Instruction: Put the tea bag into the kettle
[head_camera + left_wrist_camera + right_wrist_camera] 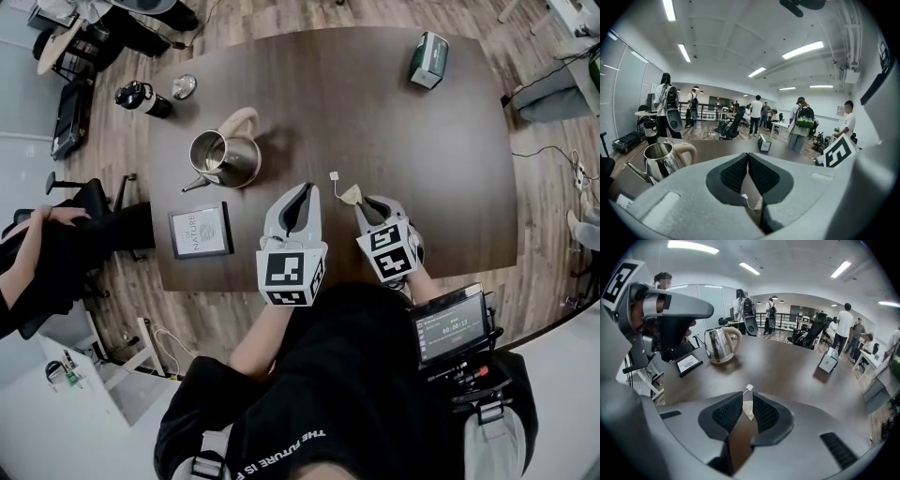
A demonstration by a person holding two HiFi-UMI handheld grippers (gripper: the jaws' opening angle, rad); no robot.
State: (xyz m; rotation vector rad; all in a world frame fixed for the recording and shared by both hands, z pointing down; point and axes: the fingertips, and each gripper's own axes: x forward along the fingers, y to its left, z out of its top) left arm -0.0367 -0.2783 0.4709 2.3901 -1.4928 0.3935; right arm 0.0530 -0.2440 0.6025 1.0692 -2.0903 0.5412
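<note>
The big brown table (375,112) is in front of me, and everything sits on it.

My left gripper (305,188) hangs over the near side of the table. Its two jaws are pressed together at the tips, and there is nothing in them.

My right gripper (360,208) is just beside it, low over the table. Its jaws are a little bit apart, one on each side of the tea bag (747,410). I cannot tell if the pads touch the bag.

The shiny kettle (225,157) stands up straight on the left part of the table. Its top is open and I can see down inside it. It has a pale handle, and its spout points to the near left. It is apart from both grippers.

A flat card in a dark frame (200,230) lies near the kettle, close to the table's edge. A green and white box (429,59) sits far away on the right side. A black bottle (142,98) lies past the table's far left edge.

The tea bag lies flat on the table, to the right of the kettle, not in it. Its thin string runs away from me to a tiny white tag (334,175).
</note>
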